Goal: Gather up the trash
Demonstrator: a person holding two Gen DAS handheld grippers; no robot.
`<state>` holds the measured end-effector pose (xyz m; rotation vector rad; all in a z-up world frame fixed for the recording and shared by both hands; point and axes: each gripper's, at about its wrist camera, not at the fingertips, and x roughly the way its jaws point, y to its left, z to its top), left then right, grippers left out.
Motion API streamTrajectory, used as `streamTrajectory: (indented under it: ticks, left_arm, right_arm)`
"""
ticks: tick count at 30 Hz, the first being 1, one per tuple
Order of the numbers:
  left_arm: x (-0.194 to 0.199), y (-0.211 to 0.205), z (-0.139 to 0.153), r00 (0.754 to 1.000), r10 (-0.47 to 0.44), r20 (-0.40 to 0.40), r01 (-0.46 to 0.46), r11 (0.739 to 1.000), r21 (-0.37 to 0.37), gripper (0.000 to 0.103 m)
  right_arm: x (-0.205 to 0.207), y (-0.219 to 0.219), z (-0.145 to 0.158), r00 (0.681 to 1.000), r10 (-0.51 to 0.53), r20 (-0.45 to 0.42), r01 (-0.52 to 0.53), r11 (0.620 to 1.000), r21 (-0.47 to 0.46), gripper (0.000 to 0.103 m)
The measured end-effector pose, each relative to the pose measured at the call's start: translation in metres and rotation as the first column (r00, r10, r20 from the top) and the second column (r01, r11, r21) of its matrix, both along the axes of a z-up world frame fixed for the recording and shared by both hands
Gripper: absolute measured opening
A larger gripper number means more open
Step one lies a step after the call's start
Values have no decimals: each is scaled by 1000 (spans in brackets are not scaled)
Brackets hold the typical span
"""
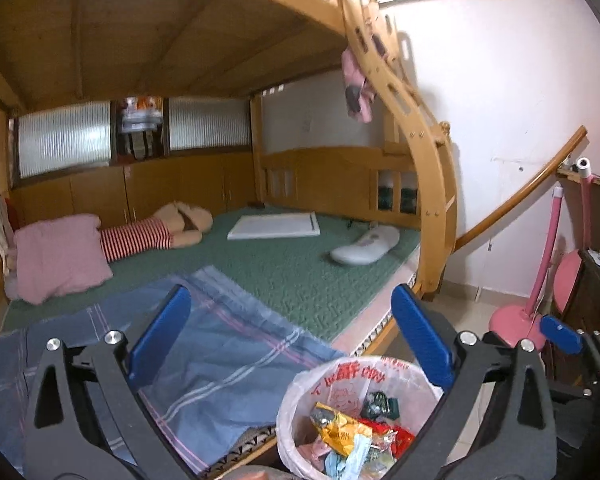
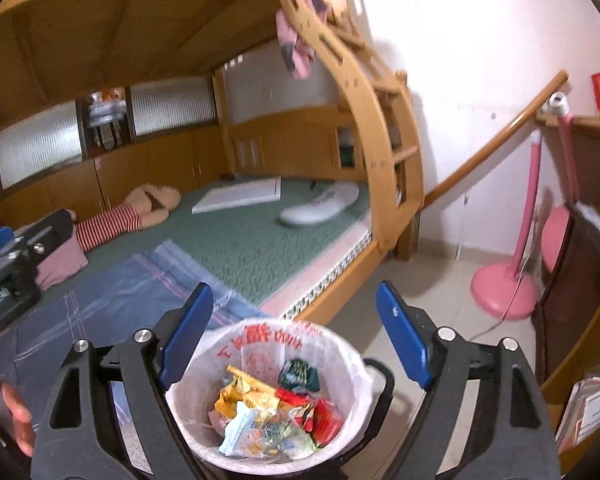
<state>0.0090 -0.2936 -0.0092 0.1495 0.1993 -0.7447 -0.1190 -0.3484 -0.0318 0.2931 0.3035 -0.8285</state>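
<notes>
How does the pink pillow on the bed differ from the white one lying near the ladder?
The pink pillow is squarish and plump; the white pillow is long, narrow and flatter. The pink one is plain, while the white one carries a faint printed pattern. The pink one lies on the left side of the green mattress, touching a striped plush toy; the white one lies alone at the right edge. Both rest flat on the same mattress.

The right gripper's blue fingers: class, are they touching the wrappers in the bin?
Apart. The right wrist view shows the fingers open above the rim, clear of the wrappers.
</notes>
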Motion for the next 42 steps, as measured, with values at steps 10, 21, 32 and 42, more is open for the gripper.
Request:
streamTrajectory:
  ticks: [10, 21, 32, 42]
  left_arm:
    - [-44, 24, 29, 996, -24, 83, 27, 999, -26, 100]
    - [-59, 53, 43, 995, -30, 100, 34, 999, -38, 100]
    - [-52, 65, 48, 999, -31, 40, 33, 998, -44, 100]
    - [-56, 67, 39, 990, -140, 3, 140, 988, -58, 100]
  right_arm:
    - [-40, 32, 26, 998, -38, 58, 44, 993, -112, 91]
    - [-42, 49, 40, 995, -20, 100, 35, 988, -151, 95]
    - [-43, 57, 40, 995, -20, 97, 38, 983, -182, 95]
    - [-44, 59, 38, 995, -17, 96, 35, 981, -189, 95]
